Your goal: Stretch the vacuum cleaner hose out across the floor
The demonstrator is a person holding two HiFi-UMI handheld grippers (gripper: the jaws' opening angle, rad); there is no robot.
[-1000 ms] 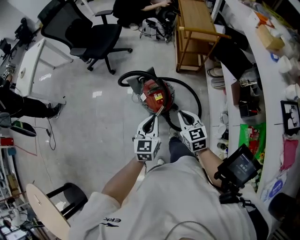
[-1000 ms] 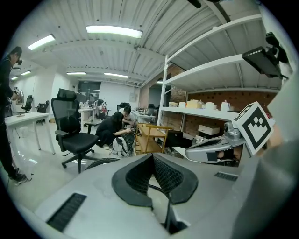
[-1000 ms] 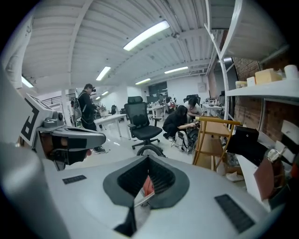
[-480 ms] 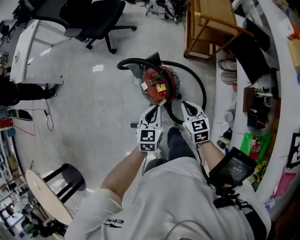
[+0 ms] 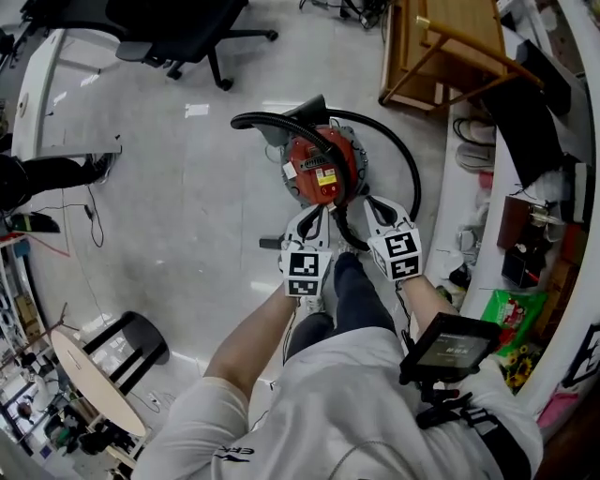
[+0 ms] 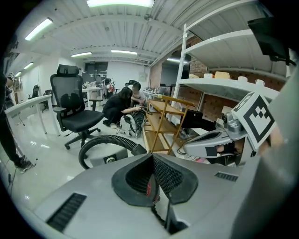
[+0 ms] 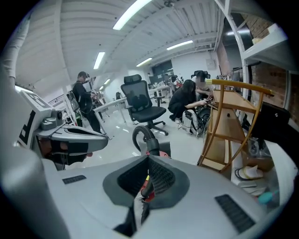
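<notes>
While both are held side by side over the floor (image 5: pixel 187 234), the left hand-held gripper (image 5: pixel 314 217) and right hand-held gripper (image 5: pixel 375 208) each have their jaws pressed together with nothing between them. They point at the red vacuum (image 5: pixel 319 169), which sits on the floor just ahead of the person. Its black hose (image 5: pixel 262 117) curls in a loop close around the body. An office chair (image 5: pixel 178 19) stands farther off.
</notes>
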